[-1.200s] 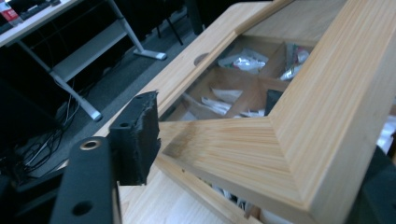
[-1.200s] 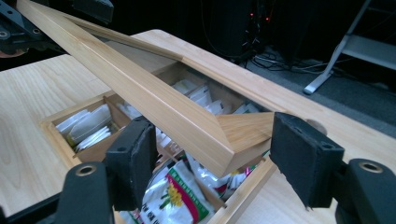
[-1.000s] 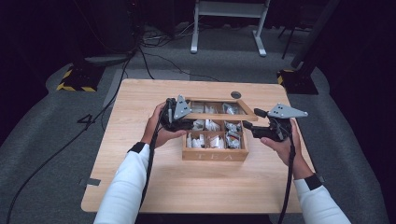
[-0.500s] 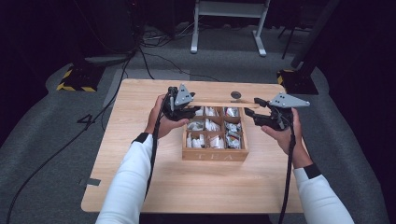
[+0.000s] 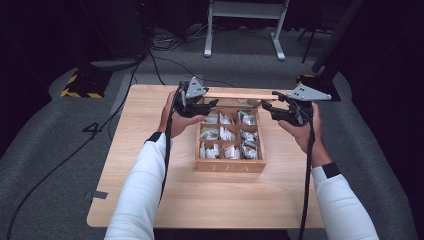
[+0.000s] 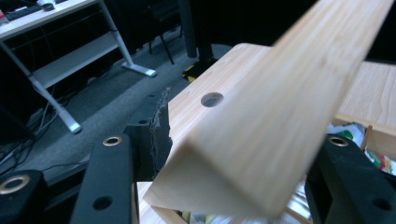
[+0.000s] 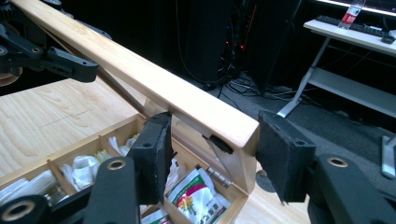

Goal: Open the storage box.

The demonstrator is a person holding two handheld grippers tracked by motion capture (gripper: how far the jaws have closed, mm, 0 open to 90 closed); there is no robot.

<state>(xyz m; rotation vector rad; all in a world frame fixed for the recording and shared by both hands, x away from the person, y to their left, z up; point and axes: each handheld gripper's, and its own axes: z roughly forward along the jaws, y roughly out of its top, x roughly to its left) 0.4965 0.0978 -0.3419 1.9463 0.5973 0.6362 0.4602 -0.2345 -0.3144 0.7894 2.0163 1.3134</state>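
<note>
The left gripper (image 5: 212, 103) was clamped on the left end of the lid (image 5: 240, 95) of the tea box (image 5: 231, 164). The right gripper (image 5: 267, 107) straddled the right end; its jaws had just been closing, pads apparently not yet pressing. The lid stood raised on its rear hinge above the sachets (image 5: 227, 134). Judged light, stiff and smooth wood, it was best taken at the front-edge corners. Against the earlier frames, lid and both hands stood higher and farther back.

Left hand-held gripper (image 5: 212, 104) clamped, raised; right hand-held gripper (image 5: 267, 106) raised, jaws just closing, pads apart.
</note>
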